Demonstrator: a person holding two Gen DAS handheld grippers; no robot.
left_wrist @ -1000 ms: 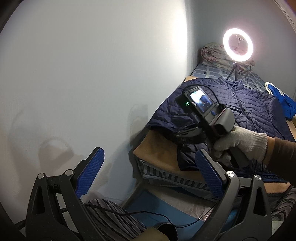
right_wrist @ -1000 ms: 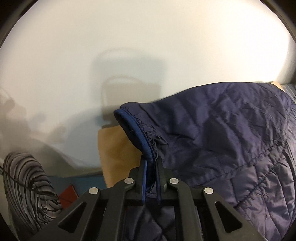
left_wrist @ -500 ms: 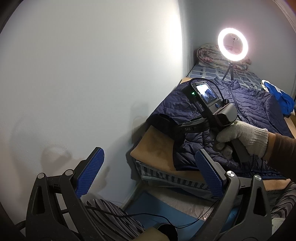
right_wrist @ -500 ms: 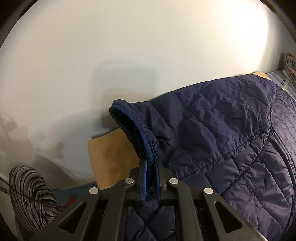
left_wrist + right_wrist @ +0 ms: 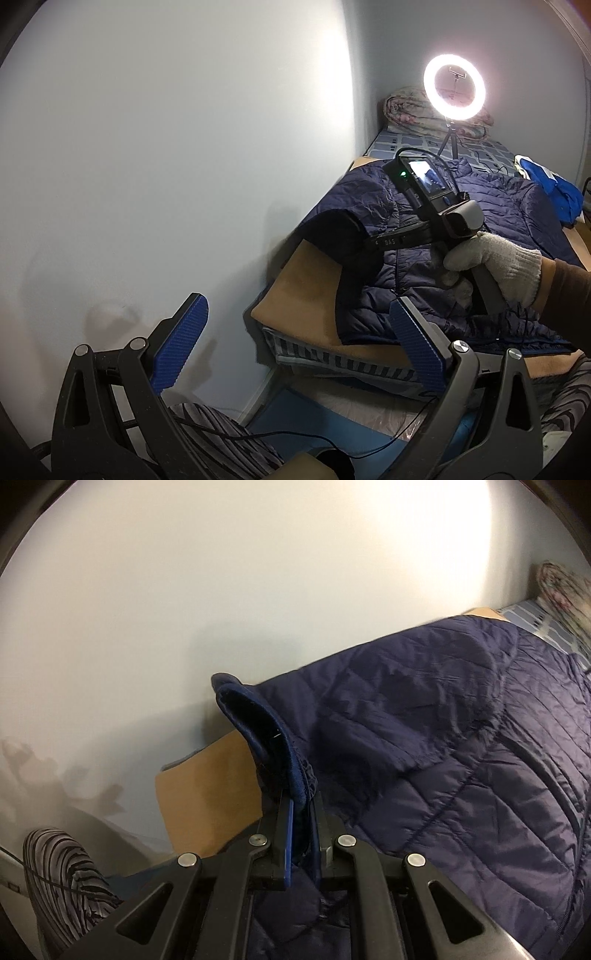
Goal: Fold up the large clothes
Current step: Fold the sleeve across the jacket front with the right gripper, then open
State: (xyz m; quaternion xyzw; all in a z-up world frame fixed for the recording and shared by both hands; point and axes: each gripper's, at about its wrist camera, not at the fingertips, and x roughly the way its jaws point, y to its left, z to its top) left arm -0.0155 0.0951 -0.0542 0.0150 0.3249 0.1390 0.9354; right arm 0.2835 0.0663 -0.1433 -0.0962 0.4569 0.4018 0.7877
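While the right tool (image 5: 301,812) is closed tight on the cuff (image 5: 266,746) of one sleeve (image 5: 369,716), the step in hand seems to be the first fold of the jacket (image 5: 480,206): bringing this sleeve over the body of the garment. The jacket is dark blue and quilted, and it lies spread on the bed (image 5: 295,295), on a tan sheet, beside the pale wall (image 5: 166,147). Its collar end points toward the ring light (image 5: 455,87) at the far end of the bed. The cuff stands up out of the closed jaws, and the sleeve runs from it, raised off the bed, toward the shoulder, which rests near the wall.

A gloved hand (image 5: 495,266) holds the right tool above the near part of the jacket. The left tool (image 5: 295,354) is wide open and holds nothing; it hangs off the near end of the bed, well apart from the fabric.

In my judgement, the next move calls for carrying the cuff across the front and laying the sleeve flat and straight before the jaws let go. The puffy fabric can slide or bunch, so the left tool may need to press the body down.
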